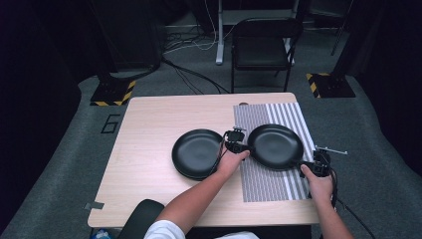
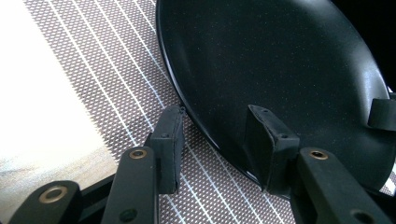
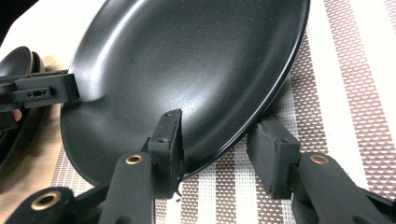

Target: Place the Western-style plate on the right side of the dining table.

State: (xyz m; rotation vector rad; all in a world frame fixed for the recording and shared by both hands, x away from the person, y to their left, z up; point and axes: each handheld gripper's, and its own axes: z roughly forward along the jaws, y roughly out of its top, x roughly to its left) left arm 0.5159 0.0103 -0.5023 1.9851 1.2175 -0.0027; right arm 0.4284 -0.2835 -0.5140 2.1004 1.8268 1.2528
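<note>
**Now both tongs straddle the right plate's rim**

Right now I have 2 black plates in front of me on the tabletop [image 1: 149,164]. One plate [image 1: 196,153] rests on bare wood at my left. The other plate [image 1: 276,147] lies on the striped placemat [image 1: 268,186], and that is the 1 I am working on.

My left tongs [image 2: 217,142] sit at its near-left edge, 1 jaw outside on the mat and 1 inside the dish, with a gap showing, so they are spread and not pinching yet. My right tongs [image 3: 224,140] straddle the opposite rim the same way, also apart.

I judge the risk to be a lopsided lift: if 1 side bites before the other, the glossy rim could slip out and the plate tip. Dragging could also bunch the mat or knock the plate into its neighbour just beside it.
</note>
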